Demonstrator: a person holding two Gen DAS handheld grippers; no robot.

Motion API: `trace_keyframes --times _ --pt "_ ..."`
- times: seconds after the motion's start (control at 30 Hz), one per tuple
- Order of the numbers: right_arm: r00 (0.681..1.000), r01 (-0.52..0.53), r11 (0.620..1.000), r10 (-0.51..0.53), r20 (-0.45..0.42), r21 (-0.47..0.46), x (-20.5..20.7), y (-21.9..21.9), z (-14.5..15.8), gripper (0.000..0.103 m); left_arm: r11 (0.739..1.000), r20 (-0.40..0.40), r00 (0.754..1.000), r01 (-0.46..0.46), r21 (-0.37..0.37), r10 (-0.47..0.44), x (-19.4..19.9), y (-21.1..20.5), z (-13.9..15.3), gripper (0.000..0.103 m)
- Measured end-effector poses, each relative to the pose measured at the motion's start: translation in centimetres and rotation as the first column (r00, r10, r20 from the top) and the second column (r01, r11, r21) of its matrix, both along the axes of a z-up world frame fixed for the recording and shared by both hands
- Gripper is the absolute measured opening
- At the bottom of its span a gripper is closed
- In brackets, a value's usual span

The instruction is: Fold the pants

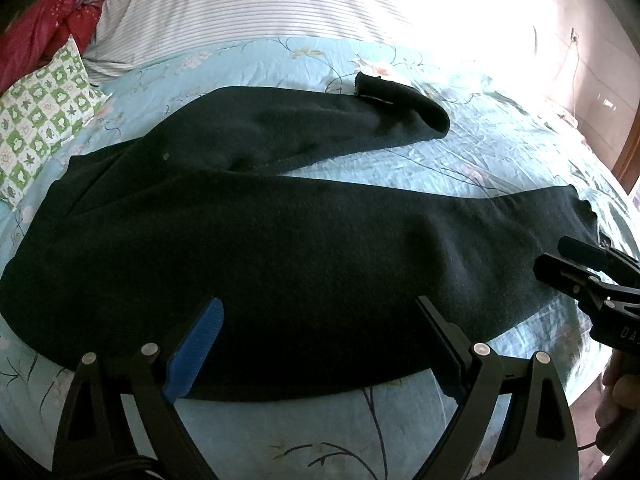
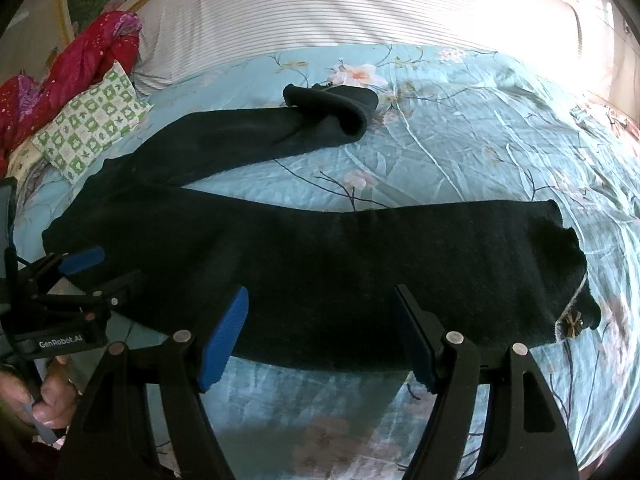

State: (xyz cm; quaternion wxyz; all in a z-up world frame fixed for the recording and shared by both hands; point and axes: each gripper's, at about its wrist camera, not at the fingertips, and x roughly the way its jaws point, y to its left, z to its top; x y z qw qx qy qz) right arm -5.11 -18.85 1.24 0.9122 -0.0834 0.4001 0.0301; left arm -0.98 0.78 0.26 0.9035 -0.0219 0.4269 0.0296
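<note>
Black pants (image 1: 280, 240) lie flat on a light blue flowered bedsheet (image 1: 460, 160), their two legs spread in a V toward the right. The far leg's cuff (image 2: 336, 108) is turned back on itself. The near leg ends at a cuff (image 2: 568, 272) with a small tag. My left gripper (image 1: 320, 308) stands open over the near edge of the pants' wide upper part, nothing between its blue pads. My right gripper (image 2: 320, 292) is open over the near leg's front edge, also holding nothing. Each gripper shows in the other's view: right gripper (image 1: 568, 260), left gripper (image 2: 108, 270).
A white striped quilt (image 2: 340, 4) covers the back of the bed. A green-and-white checked pillow (image 1: 44, 116) and a bunched red cloth (image 1: 52, 24) lie at the far left. Hands (image 2: 52, 396) hold the gripper handles. A wall with a cable (image 1: 576, 56) is at right.
</note>
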Motion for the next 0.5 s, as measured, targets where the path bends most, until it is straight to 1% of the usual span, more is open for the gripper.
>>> trace_keyframes --times 0.5 --pt "1.000 -0.002 1.000 0.002 0.001 0.004 0.01 0.11 0.18 0.074 1.000 0.000 1.000 0.008 -0.002 -0.008 -0.12 -0.05 0.18 0.094"
